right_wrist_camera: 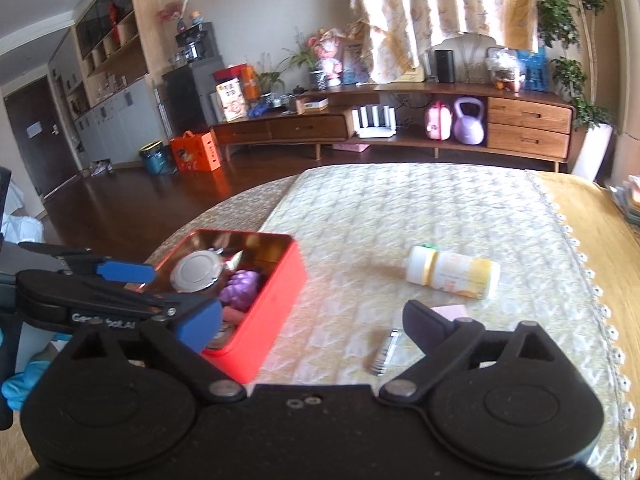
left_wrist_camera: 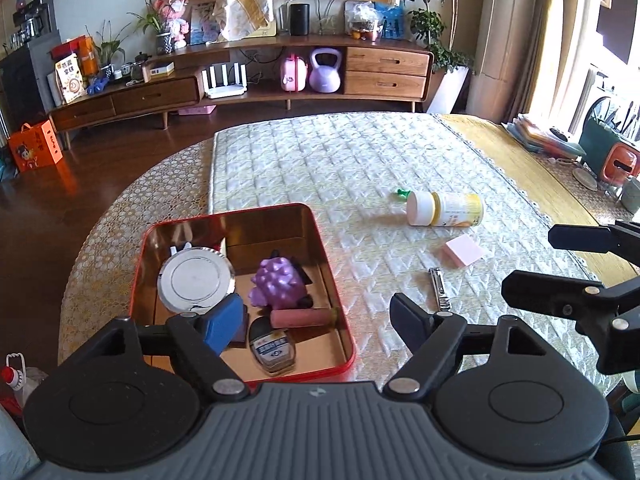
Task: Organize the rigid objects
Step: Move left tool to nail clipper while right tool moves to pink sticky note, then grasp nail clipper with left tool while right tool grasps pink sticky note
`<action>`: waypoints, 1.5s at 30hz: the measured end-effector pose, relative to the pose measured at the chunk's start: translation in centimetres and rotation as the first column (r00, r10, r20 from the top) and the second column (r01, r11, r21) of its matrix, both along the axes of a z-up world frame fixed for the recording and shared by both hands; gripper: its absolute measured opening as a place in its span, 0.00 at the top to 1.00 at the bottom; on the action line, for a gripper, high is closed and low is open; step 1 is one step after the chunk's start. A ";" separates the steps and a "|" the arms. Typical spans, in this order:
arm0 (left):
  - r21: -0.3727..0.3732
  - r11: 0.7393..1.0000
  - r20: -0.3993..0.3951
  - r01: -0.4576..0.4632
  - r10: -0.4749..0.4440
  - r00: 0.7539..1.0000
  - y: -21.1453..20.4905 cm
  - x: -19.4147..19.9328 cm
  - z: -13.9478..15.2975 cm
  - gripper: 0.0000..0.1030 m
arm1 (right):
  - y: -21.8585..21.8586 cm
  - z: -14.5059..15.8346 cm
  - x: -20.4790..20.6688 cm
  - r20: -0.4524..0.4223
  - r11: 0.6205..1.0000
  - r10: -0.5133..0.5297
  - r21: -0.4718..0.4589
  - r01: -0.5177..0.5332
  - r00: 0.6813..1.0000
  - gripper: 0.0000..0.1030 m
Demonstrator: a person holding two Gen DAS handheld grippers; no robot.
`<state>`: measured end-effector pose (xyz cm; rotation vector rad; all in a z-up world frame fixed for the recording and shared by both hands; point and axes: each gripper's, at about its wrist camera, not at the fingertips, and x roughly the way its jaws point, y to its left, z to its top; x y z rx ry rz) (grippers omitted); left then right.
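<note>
Four loose things lie on the quilted mat of the counter (left_wrist_camera: pixel 360 152), outside the red tin (left_wrist_camera: pixel 344 332) that already holds several items: a nail clipper (left_wrist_camera: pixel 439 289), a pink sticky-note pad (left_wrist_camera: pixel 463 251), a white and yellow bottle (left_wrist_camera: pixel 445 209) lying on its side, and a small green piece (left_wrist_camera: pixel 400 193) at the bottle's cap end. The left gripper (left_wrist_camera: pixel 318 320) hovers over the near right part of the tin with its jaws wide apart and nothing between them. The right gripper (right_wrist_camera: pixel 310 322) also has its jaws spread and empty, and sits over the mat just right of the tin. The nail clipper is the closest loose item; in the right wrist view it lies between the spread jaws, nearer the right finger, its long axis running near to far and slightly tilted, so roughly in line with the fingers. The pad lies just beyond it, and the bottle farther still with its long axis running left to right. By this layout the right gripper looks better placed for the clipper, and closing across its narrow width would suit.
</note>
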<state>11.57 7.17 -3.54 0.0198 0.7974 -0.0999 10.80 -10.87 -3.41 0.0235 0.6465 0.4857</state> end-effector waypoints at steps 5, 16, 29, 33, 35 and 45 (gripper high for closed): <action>-0.019 1.000 0.001 0.018 -0.018 1.000 -1.9 0.4 -0.4 0.20 | -2.7 -0.6 0.5 -0.001 0.998 -0.062 -0.011 0.062 0.998 0.00; -0.023 0.999 -0.006 0.033 -0.033 0.999 -6.5 2.4 -2.7 0.20 | -7.3 -3.6 4.0 -0.066 0.979 -0.201 -0.043 0.198 0.977 0.00; -0.014 0.999 -0.040 0.037 -0.037 0.998 -9.9 6.1 -6.3 0.20 | -6.8 -7.7 8.8 -0.129 0.974 -0.191 -0.146 0.172 0.973 0.06; -0.015 0.999 -0.069 0.035 -0.036 0.997 -10.1 7.1 -7.5 0.20 | -7.0 -8.6 10.7 -0.175 0.981 -0.170 -0.127 0.149 0.970 0.10; -0.010 0.999 -0.074 0.040 -0.040 0.996 -10.3 7.4 -8.0 0.20 | -7.1 -8.8 11.7 -0.199 0.983 -0.163 -0.119 0.142 0.966 0.12; 0.020 0.999 -0.082 0.050 -0.048 0.995 -11.9 8.8 -9.8 0.20 | -5.1 -9.9 14.5 -0.246 0.980 -0.142 -0.174 0.100 0.959 0.27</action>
